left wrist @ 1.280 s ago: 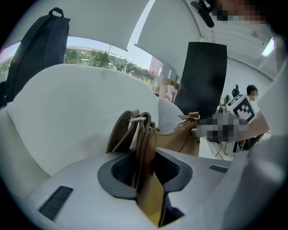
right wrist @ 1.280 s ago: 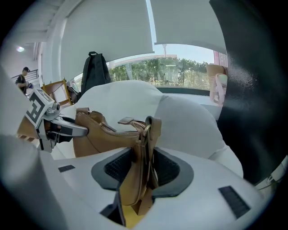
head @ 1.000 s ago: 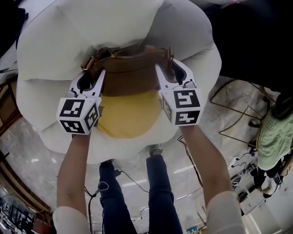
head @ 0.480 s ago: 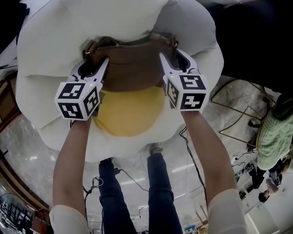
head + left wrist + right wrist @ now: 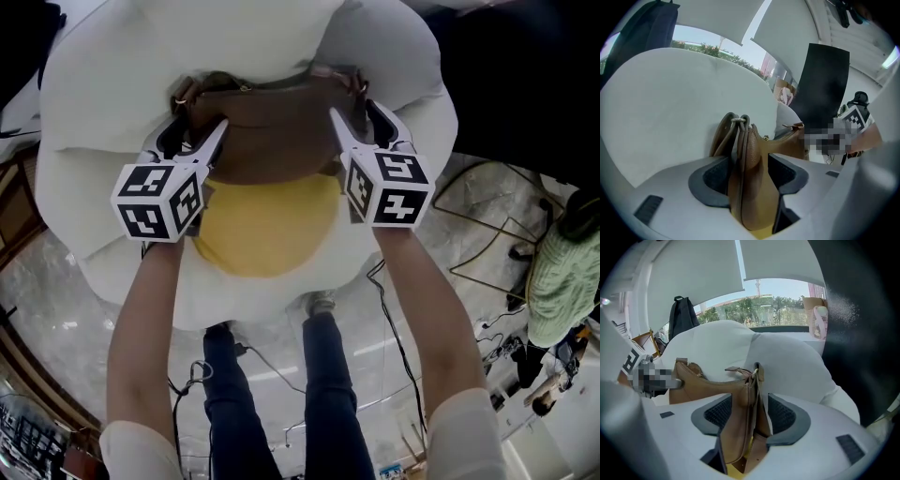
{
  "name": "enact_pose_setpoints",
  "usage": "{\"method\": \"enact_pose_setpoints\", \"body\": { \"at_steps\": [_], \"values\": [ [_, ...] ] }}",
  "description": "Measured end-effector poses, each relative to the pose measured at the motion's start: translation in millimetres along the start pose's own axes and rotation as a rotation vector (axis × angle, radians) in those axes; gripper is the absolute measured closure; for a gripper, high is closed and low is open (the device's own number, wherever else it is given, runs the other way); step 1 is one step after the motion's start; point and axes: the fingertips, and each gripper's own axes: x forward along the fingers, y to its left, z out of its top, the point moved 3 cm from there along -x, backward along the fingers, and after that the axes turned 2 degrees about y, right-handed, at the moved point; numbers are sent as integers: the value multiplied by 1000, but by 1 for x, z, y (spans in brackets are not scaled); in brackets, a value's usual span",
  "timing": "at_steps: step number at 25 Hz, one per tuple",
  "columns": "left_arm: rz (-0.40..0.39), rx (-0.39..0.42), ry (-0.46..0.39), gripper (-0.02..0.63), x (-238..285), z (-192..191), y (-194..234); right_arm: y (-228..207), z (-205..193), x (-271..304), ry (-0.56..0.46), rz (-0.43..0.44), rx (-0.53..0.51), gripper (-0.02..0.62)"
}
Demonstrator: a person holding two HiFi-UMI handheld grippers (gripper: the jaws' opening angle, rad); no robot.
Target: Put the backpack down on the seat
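I see a pale marble floor [image 5: 47, 300] strewn with cables [image 5: 473, 220]. Daylight comes through a window [image 5: 783, 305] onto trees, under white blinds [image 5: 693, 273]. A black panel [image 5: 825, 84] stands nearby.

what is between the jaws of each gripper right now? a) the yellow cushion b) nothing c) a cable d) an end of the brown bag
d: the brown bag stands between the jaws of the left gripper in its own view, and its other end stands between those of the right gripper. Both pairs of jaws have just been opening and now stand open round it.
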Motion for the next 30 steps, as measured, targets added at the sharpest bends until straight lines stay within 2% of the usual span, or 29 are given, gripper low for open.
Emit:
{"method": "enact_pose_setpoints", "body": {
  "at_steps": [4, 9, 10, 11, 12, 14, 16, 18, 21, 30],
  "values": [
    [22, -10, -8, 364, -9, -4, 6, 1, 0, -5, -5, -1, 0, 359],
    [51, -21, -9, 365, -22, -2, 13, 6, 10, -17, -46, -38, -87, 371],
    [53, -21, -7, 370, -25, -2, 13, 7, 11, -20, -49, -43, -98, 400],
    [54, -16, -6, 397, -29, -2, 12, 7, 12, -23, -48, -43, -103, 465],
    [54, -7, -6, 425, -32, -3, 10, 8, 11, -25, -47, -40, -105, 504],
    [50, 14, -11, 497, -37, -3, 6, 9, 10, -29, -45, -30, -110, 535],
    [59, 24, -17, 522, -42, -3, 5, 11, 9, -32, -47, -18, -108, 551],
    [84, 11, -32, 558, -50, -3, 9, 15, 9, -38, -56, -3, -89, 558],
    [112, 5, -48, 564, -63, -1, 14, 25, 8, -48, -68, 17, -66, 565],
    [56, 55, -50, 574, -89, 8, -9, 47, 17, -70, -81, 53, -59, 565]
  ]
}}
